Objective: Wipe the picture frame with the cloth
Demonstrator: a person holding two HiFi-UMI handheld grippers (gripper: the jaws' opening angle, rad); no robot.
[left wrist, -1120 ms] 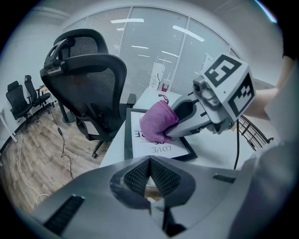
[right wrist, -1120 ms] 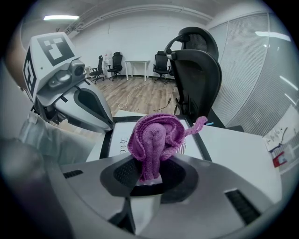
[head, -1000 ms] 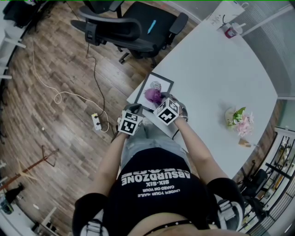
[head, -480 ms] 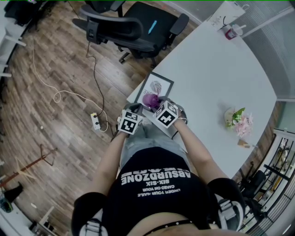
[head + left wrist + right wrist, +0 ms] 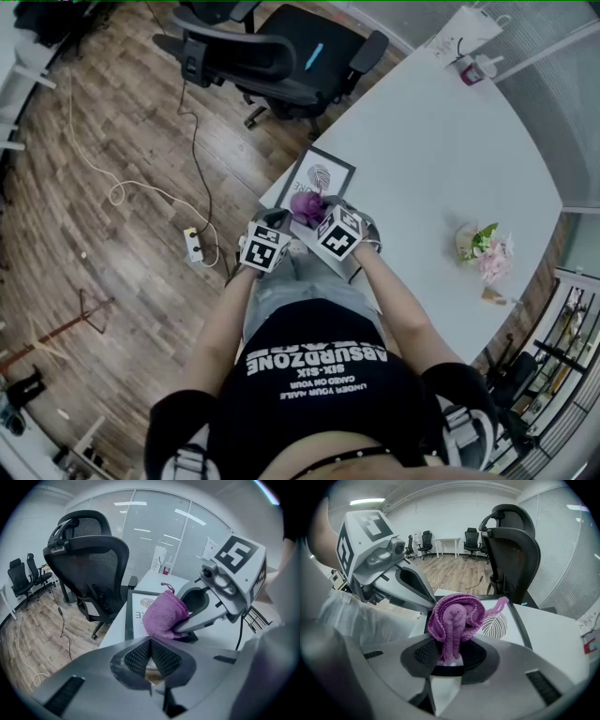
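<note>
A black picture frame point(image 5: 323, 172) with a white mat and a leaf print lies flat at the near left corner of the white table point(image 5: 441, 150). My right gripper point(image 5: 314, 212) is shut on a bunched purple cloth point(image 5: 306, 203), which sits over the frame's near end. In the right gripper view the cloth point(image 5: 456, 618) bulges out of the jaws above the frame point(image 5: 508, 626). My left gripper point(image 5: 277, 223) hovers just left of the table corner, shut with nothing in it. In its view point(image 5: 151, 645) the cloth point(image 5: 163, 616) and the frame point(image 5: 138, 605) lie straight ahead.
A black office chair point(image 5: 281, 58) stands on the wood floor beyond the table corner. A power strip point(image 5: 197, 246) and a cable lie on the floor to the left. A small flower bunch point(image 5: 486, 249) sits at the table's right, a white bag point(image 5: 462, 30) at its far end.
The right gripper with the cloth has slid a little toward the frame's near edge. The left gripper has stayed about where it was.
</note>
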